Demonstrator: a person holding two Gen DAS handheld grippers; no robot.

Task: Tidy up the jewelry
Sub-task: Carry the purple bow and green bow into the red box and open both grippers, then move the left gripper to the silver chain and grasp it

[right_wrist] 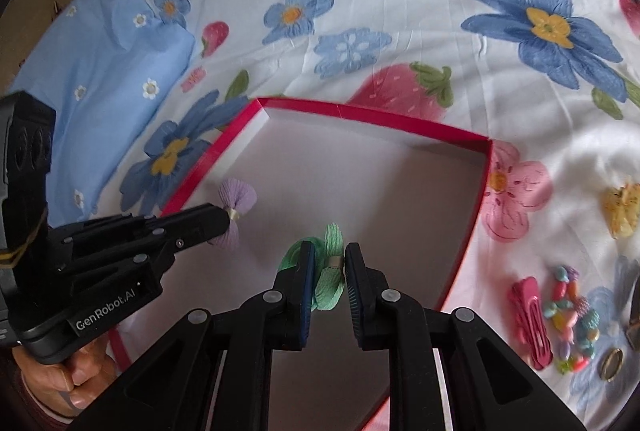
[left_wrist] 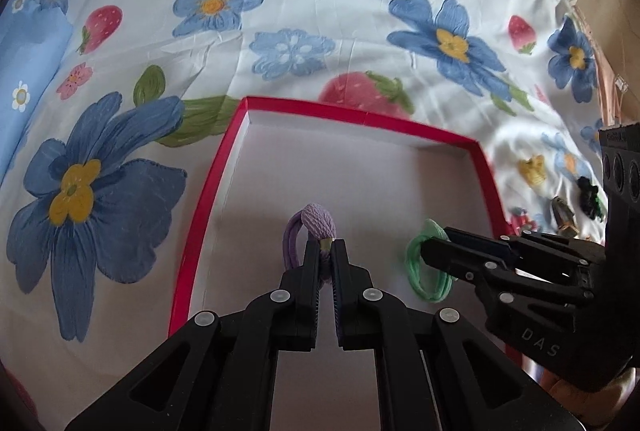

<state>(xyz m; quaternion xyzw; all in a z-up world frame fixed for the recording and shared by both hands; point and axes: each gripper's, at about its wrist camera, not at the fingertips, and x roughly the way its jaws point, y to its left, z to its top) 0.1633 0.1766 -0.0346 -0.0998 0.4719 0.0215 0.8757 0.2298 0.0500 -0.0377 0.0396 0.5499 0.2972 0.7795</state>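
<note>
A red-rimmed box (left_wrist: 362, 117) with a white floor lies on the floral bedsheet; it also shows in the right wrist view (right_wrist: 372, 117). My left gripper (left_wrist: 326, 245) is shut on a purple bow hair tie (left_wrist: 316, 225) over the box floor; the right wrist view shows that bow (right_wrist: 236, 201) at the left gripper's tips. My right gripper (right_wrist: 326, 255) is shut on a green bow hair tie (right_wrist: 330, 271) inside the box; in the left wrist view the green tie (left_wrist: 418, 263) hangs at its tips.
To the right of the box on the sheet lie a yellow hair clip (right_wrist: 622, 209), a pink snap clip (right_wrist: 532, 319), a colourful bead bracelet (right_wrist: 574, 315) and a gold ring (right_wrist: 612, 363). A blue pillow (right_wrist: 104, 71) lies at the far left.
</note>
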